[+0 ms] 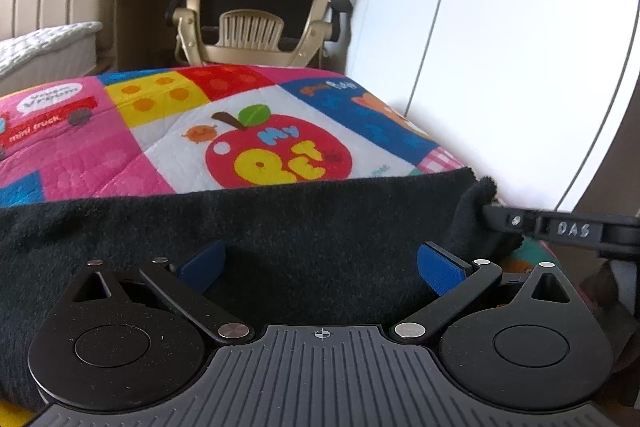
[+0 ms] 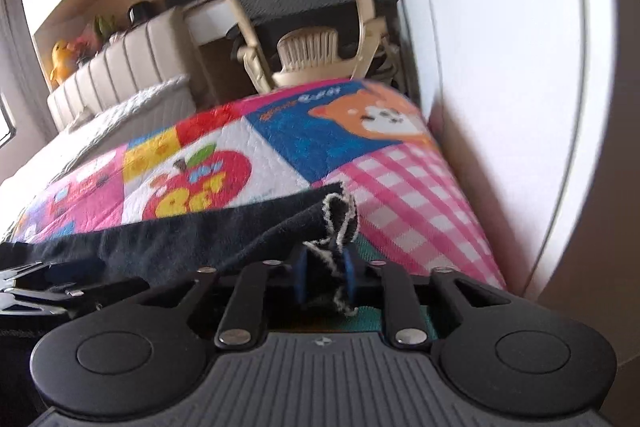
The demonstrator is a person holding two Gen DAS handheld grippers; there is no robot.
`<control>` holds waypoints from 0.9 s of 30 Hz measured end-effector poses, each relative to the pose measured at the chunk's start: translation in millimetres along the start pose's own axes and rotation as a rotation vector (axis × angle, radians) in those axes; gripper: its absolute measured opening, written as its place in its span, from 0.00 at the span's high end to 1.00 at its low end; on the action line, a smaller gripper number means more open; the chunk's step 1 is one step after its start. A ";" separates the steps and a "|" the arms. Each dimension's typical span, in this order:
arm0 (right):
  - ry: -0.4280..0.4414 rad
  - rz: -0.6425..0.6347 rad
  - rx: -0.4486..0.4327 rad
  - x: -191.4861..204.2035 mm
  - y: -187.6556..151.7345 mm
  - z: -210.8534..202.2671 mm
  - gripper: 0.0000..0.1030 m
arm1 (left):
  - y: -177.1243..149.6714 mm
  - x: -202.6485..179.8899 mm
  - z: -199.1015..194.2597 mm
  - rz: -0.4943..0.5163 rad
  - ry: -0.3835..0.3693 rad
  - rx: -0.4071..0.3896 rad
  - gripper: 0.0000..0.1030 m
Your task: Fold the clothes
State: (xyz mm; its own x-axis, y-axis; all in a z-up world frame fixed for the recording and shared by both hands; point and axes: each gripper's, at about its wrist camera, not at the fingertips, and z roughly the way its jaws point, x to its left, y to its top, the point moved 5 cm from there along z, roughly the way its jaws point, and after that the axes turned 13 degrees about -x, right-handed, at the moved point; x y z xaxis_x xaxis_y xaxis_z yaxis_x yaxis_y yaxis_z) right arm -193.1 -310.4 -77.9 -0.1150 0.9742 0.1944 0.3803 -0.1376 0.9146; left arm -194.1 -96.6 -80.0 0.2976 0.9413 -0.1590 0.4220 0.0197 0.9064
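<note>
One black garment (image 1: 248, 227) is lying on one quilt (image 1: 172, 131), lower frame; the left gripper (image 1: 320, 263) is gaping wide over it, the right gripper (image 2: 325, 275) is pinching its frayed corner.

Your left tool (image 1: 322, 267): jaws spread wide, blue pads (image 1: 438, 269) well apart, pointing fwd and somewhat down, nothing pinched btwn them. Your right tool (image 2: 325, 277): jaws nearly closed, blue pads clamped on a frayed corner of black cloth (image 2: 192, 239), also tilted down; its finger shows at the right edge of the left wrist view.
</note>
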 end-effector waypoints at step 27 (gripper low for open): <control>0.062 0.366 0.114 -29.2 14.9 -44.4 0.78 | 62.0 -28.1 17.8 -0.205 -0.156 0.092 0.00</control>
State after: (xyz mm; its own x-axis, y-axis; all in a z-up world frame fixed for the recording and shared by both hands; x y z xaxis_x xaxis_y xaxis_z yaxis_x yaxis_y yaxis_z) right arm -224.9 -348.8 -54.1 -0.0067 0.8511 0.5250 0.5060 -0.4500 0.7359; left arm -161.0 -127.8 -26.3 0.3231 0.8573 -0.4008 0.5613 0.1674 0.8105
